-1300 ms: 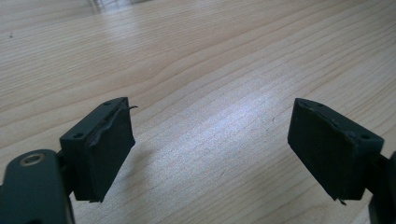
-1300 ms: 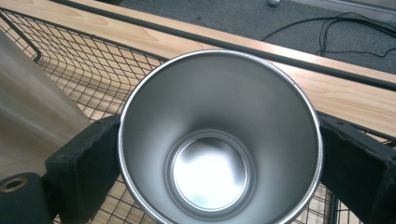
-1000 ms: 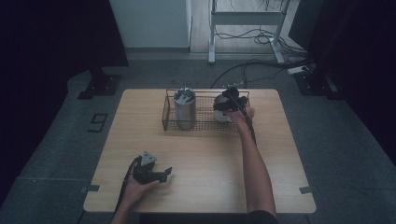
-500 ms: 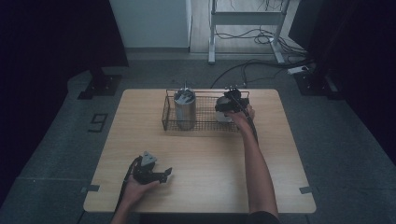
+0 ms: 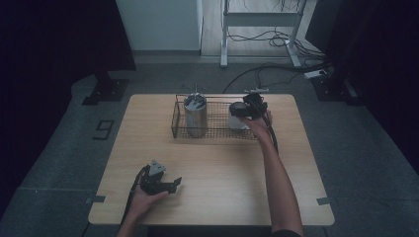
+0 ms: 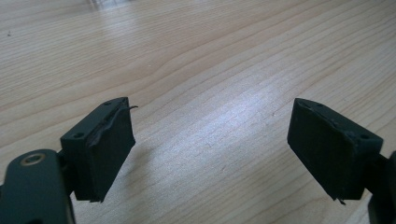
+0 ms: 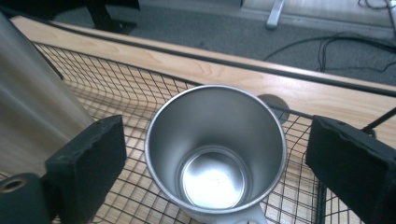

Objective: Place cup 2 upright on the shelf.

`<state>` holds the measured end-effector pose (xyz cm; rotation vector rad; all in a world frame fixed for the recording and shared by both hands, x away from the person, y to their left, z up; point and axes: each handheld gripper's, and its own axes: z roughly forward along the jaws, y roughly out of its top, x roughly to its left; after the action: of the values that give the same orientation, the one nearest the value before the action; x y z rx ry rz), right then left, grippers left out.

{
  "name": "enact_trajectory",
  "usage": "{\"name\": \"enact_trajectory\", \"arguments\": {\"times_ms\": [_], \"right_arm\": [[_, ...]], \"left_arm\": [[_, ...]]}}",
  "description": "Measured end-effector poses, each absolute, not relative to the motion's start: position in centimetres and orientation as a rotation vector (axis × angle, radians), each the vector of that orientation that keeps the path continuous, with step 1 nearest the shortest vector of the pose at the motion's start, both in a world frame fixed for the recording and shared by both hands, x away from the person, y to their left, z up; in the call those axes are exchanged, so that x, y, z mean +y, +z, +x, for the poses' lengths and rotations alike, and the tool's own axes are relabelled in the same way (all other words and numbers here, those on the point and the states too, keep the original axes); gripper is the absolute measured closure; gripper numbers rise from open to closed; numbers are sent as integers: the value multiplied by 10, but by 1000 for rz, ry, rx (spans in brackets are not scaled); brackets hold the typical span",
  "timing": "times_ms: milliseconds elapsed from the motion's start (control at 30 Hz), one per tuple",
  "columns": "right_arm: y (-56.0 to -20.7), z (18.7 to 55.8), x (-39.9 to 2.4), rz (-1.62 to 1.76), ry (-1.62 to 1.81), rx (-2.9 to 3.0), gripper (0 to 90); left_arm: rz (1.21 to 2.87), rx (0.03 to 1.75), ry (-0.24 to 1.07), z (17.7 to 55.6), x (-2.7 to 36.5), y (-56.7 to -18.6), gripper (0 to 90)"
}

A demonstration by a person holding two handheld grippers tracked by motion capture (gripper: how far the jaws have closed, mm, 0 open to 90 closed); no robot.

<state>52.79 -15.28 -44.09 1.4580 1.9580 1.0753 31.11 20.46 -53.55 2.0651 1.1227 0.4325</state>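
A wire basket (image 5: 174,121) stands at the back of the wooden table (image 5: 222,173). In it are a tall metal canister (image 5: 195,114) on the left and an upright, empty metal cup (image 5: 237,121) on the right. My right gripper (image 5: 245,109) hovers over the cup. In the right gripper view its jaws (image 7: 219,149) flank the cup (image 7: 215,140) without touching it; they have just been closing a little. The canister (image 7: 32,93) rises at the left there. My left gripper (image 5: 174,184) rests near the table's front left, open, with only bare wood between its jaws (image 6: 210,149).
The basket's mesh wall and rim (image 7: 116,88) run close behind the cup. Cables (image 5: 267,74) and a metal stand (image 5: 225,54) are on the grey floor beyond the table. Bare wood (image 6: 210,56) lies in front of the left gripper.
My right gripper has shifted slightly to the right above the cup. The left hand and gripper have not moved.
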Motion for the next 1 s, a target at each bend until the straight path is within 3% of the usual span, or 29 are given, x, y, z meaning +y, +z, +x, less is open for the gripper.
{"name": "enact_trajectory", "arguments": {"times_ms": [1000], "right_arm": [[-449, 438, -203, 1365, 1202, 1954, 149]], "left_arm": [[2087, 1144, 427, 313, 204, -539, 147]]}}
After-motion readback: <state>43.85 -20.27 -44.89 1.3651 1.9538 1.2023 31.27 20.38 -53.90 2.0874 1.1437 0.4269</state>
